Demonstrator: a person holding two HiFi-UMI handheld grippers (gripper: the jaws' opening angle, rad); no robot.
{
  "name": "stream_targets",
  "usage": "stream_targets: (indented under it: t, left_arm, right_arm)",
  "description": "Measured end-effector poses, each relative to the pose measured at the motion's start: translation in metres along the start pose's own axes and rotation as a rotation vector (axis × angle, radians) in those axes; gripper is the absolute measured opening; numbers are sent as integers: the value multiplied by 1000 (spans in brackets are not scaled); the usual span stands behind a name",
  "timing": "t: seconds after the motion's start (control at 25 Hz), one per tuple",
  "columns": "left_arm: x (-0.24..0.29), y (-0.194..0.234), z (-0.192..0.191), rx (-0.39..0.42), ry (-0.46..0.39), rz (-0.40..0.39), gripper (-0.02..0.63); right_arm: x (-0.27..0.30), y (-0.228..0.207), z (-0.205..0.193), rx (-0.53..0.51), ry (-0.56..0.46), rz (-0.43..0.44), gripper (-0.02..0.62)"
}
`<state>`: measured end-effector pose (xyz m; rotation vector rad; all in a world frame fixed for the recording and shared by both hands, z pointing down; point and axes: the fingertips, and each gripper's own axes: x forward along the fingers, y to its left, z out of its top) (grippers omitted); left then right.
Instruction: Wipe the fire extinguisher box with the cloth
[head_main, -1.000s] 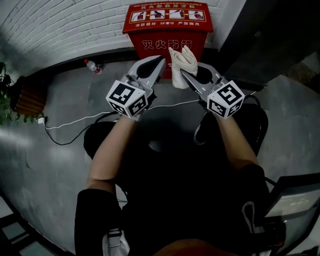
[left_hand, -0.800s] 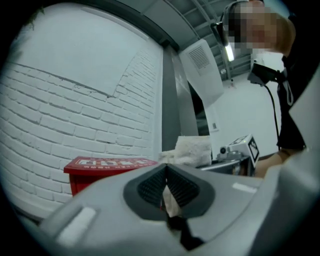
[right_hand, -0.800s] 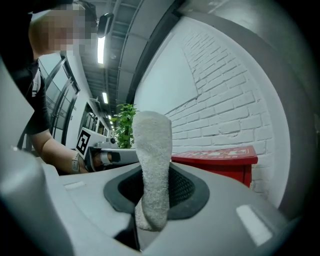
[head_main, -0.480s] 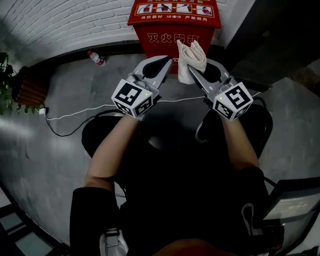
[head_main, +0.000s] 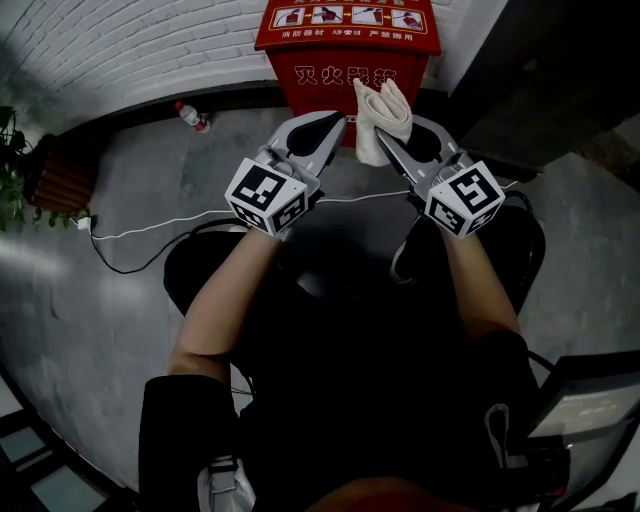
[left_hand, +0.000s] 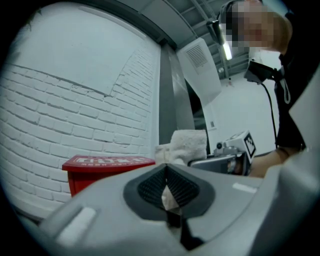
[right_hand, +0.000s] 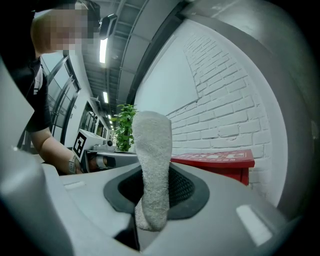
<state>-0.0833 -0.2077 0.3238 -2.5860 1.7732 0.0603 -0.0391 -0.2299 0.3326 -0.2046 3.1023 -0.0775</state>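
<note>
At top centre, the red fire extinguisher box (head_main: 345, 45) stands on the grey floor (head_main: 110, 300) against a white brick wall (head_main: 130, 45). The right gripper (head_main: 384, 142) pinches the cloth (head_main: 382, 112) just before it. The left gripper (head_main: 336, 121) is pressed together.

Fire extinguisher box (head_main: 345, 60) backs onto white brick wall (head_main: 120, 50); no passage behind. Front and top face open grey floor (head_main: 110, 310); approach from person's side unobstructed. Cloth (head_main: 381, 118), clamped in right gripper (head_main: 384, 140), sits just before box front. Left gripper (head_main: 335, 120), jaws together, just beside cloth; little room between the two. Left of box: plastic bottle (head_main: 191, 115) at wall foot, white cable (head_main: 150, 235) across floor, planter (head_main: 50, 185) further left. Right of box: dark panel (head_main: 540, 70) close alongside.
</note>
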Motion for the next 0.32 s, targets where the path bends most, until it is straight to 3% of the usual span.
stream_targets:
  t: [0.32]
  left_arm:
    - [1, -2, -5, -20, 11, 1, 2]
  right_arm:
    - [1, 2, -4, 7, 12, 7, 98]
